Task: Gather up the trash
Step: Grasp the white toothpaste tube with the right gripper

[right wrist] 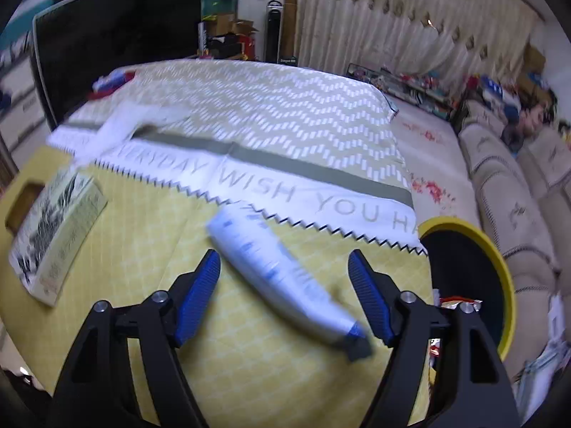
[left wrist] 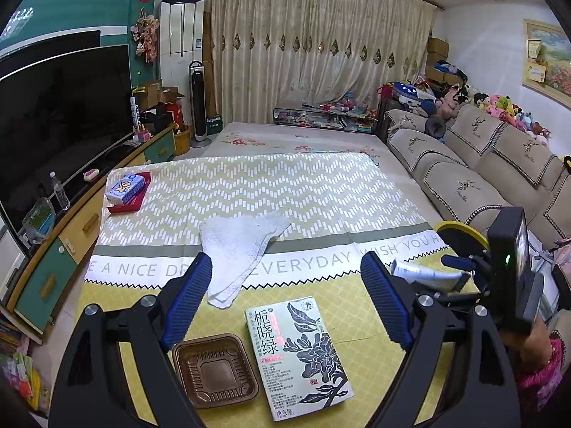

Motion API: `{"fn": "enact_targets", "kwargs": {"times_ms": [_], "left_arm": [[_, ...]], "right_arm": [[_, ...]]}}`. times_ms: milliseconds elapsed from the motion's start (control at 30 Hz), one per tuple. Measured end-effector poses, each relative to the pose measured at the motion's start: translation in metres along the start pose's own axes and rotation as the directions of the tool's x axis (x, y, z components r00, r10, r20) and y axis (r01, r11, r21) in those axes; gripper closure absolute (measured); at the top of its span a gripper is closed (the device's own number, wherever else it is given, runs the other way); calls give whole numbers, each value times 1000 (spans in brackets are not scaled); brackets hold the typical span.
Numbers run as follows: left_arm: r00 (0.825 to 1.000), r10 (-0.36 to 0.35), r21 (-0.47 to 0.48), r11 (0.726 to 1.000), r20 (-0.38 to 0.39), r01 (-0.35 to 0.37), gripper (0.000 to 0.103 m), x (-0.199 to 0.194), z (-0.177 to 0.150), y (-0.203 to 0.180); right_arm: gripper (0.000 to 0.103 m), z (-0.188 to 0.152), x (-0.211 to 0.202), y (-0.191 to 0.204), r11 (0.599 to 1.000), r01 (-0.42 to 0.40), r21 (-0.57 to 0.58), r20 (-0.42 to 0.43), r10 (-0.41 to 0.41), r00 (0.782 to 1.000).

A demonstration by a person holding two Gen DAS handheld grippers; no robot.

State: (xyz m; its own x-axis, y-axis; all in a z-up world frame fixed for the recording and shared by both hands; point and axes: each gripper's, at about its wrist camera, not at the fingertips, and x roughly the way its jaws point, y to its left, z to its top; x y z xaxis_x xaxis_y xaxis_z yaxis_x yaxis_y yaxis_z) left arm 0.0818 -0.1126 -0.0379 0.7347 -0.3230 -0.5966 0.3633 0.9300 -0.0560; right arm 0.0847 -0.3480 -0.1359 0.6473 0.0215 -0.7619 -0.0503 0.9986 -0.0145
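A brown plastic tray (left wrist: 214, 371) lies on the yellow tablecloth, just under my left gripper's left finger. My left gripper (left wrist: 285, 256) is open and holds nothing; a white towel (left wrist: 239, 246) lies beyond its tips. A white tube with blue print and a dark cap (right wrist: 278, 278) lies slantwise between the fingers of my right gripper (right wrist: 283, 254), blurred. The jaws stand wide and the pads do not press on it. The left wrist view shows the tube (left wrist: 424, 273) and the right gripper (left wrist: 460, 271) at the table's right edge. A yellow-rimmed bin (right wrist: 499, 260) stands right of the table.
A book (left wrist: 299, 356) lies beside the tray, and it shows as the book (right wrist: 53, 235) at the left of the right wrist view. A tissue pack (left wrist: 125, 187) rests on a red box at the far left corner. A sofa (left wrist: 464, 185) runs along the right, a TV (left wrist: 60, 114) on the left.
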Motion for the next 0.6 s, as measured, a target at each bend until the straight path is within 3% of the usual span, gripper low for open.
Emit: {"fn": "enact_targets", "kwargs": {"times_ms": [100,367,467,600], "left_arm": [[1000,1,8,1000,2,-1,19,0,2,-2],[1000,-17,26,1000,-8,17,19,7,1,-11],[1000,-14,28,1000,-7,14,19,7,1,-11],[1000,-8,17,1000,-3,8,19,6,3,-8]], "right_arm": [[33,-8,-6,-6,998,-56,19,-14,56,998],[33,-32,-1,-12,999,-7,-42,-30,6,1000],[32,-31,1,-19,999,-40,-6,-36,40,999],[40,-31,-2,-14,995,-96,15,-46,97,994]]}}
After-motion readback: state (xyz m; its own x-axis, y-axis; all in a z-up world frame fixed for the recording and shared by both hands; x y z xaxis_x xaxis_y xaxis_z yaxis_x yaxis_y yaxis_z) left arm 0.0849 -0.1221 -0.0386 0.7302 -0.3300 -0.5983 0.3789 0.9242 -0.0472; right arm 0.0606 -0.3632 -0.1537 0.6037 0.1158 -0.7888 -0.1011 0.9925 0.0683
